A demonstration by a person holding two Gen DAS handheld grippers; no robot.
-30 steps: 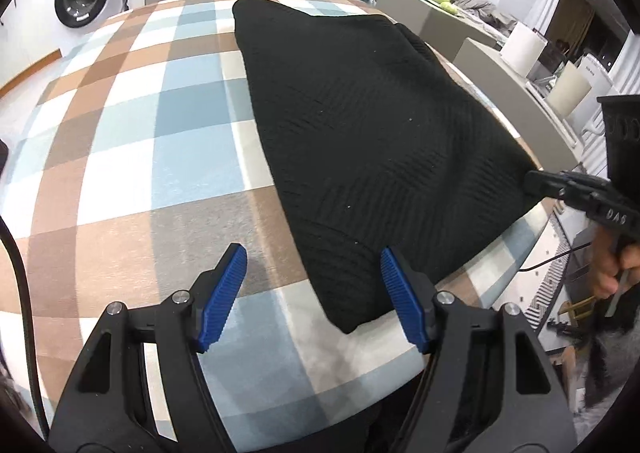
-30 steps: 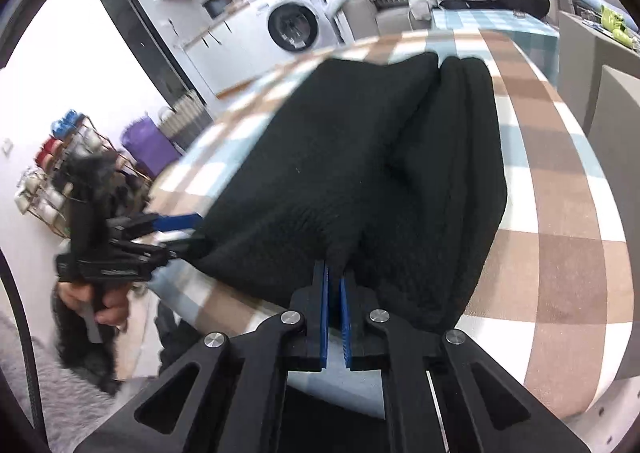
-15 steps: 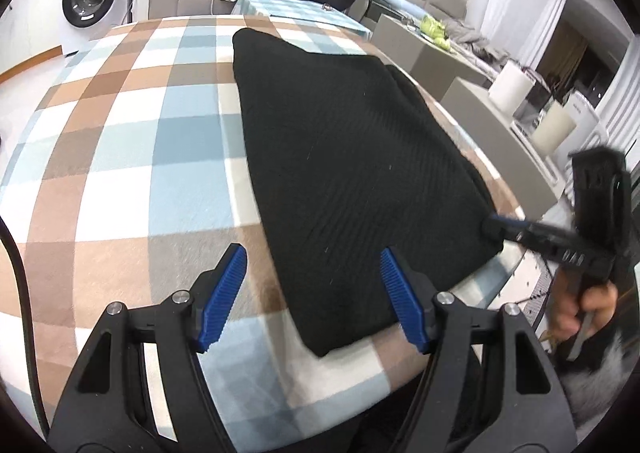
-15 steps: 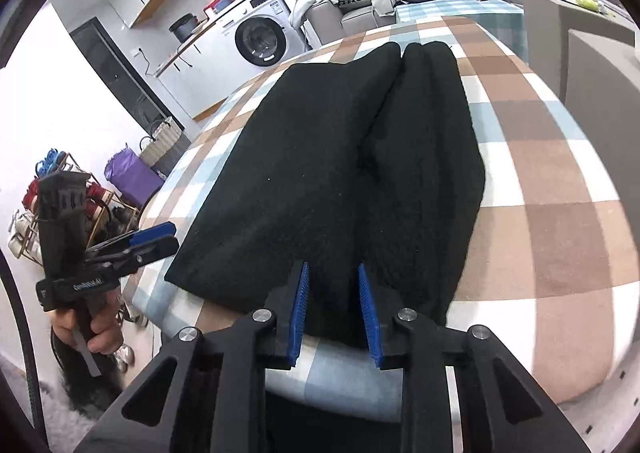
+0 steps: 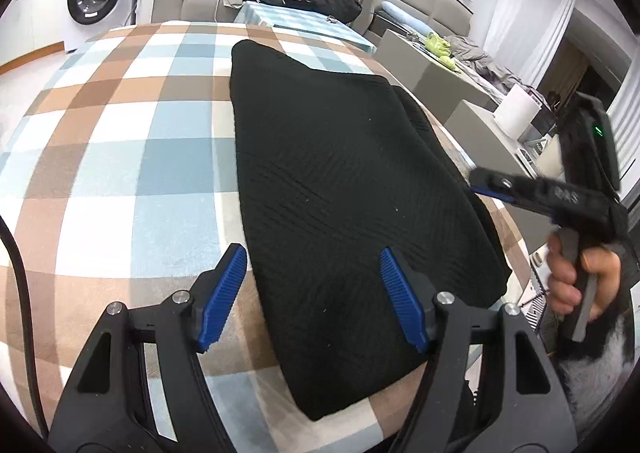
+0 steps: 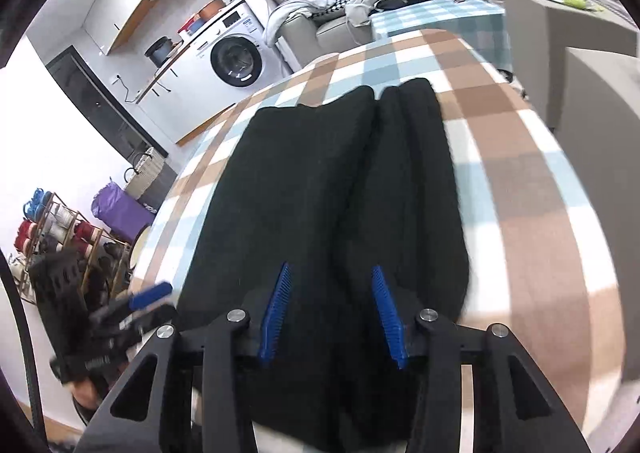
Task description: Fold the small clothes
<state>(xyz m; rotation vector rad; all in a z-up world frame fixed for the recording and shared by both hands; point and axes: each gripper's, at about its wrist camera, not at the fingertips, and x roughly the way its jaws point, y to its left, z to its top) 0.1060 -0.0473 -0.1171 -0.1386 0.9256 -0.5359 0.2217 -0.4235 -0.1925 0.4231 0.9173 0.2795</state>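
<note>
Risk first: the black garment (image 5: 340, 189) overhangs the counter's (image 5: 120, 157) near edge, so your next grab could drag it off. Left gripper (image 5: 312, 297) hovers wide open over its near-left corner; right gripper (image 6: 332, 313) is open too, empty, level above the near hem.

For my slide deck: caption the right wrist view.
Open right gripper poised over a folded black garment on a checked tablecloth.

Black knit garment (image 5: 340, 181) — folded lengthwise, flat on checked cloth; approx. two layers.
</note>
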